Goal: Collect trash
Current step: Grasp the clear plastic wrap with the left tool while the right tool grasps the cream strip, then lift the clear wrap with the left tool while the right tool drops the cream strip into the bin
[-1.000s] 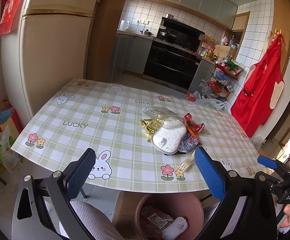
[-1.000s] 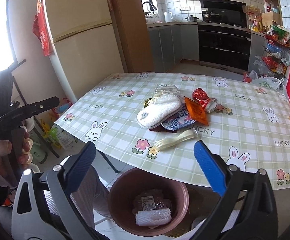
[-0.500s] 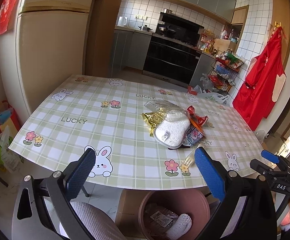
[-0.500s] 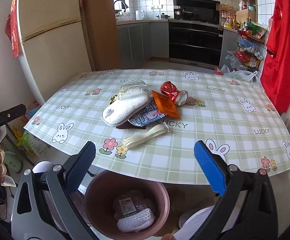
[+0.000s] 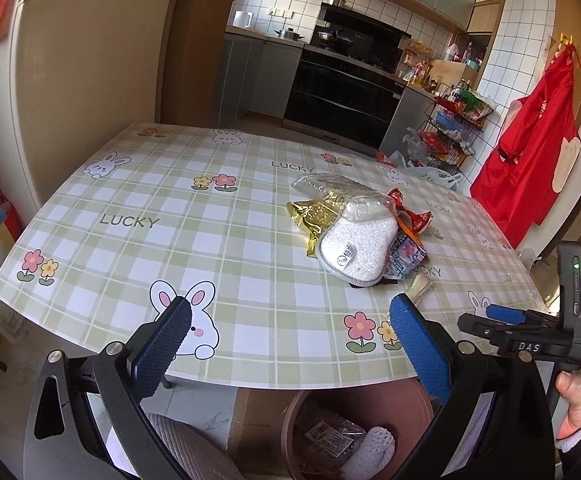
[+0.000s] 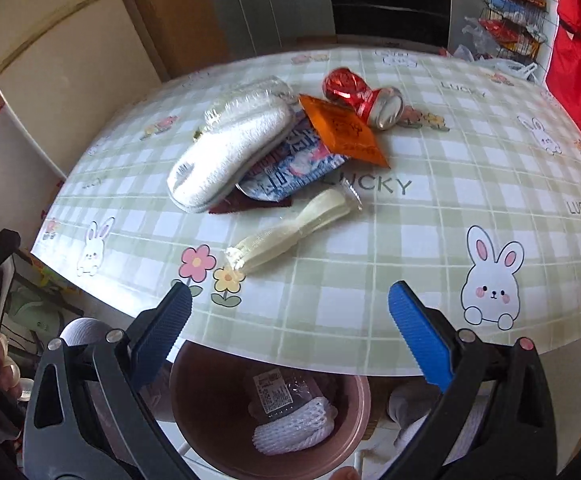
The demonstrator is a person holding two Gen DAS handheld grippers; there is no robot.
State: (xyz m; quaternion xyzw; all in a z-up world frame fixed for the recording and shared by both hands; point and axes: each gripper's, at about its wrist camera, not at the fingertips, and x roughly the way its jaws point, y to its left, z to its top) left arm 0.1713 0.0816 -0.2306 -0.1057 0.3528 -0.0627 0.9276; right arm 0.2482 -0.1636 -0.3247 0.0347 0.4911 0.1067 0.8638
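Right gripper (image 6: 288,312) has dipped toward the table edge, jaws wide and empty; the cream wrapper (image 6: 294,230) now lies mid-frame, just ahead. Left gripper (image 5: 286,326) likewise gapes, idle. Remaining trash pile (image 6: 266,144) sits upper centre; bin (image 6: 194,420) below already holds some, so the wrapper is probably next.

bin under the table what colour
Dusty pink-brown bin; the right wrist view shows it best.

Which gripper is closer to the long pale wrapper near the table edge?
Right. The right gripper hangs open just short of the pale wrapper, facing it. The left gripper, also open, sits off to the wrapper's left, beside the right one.
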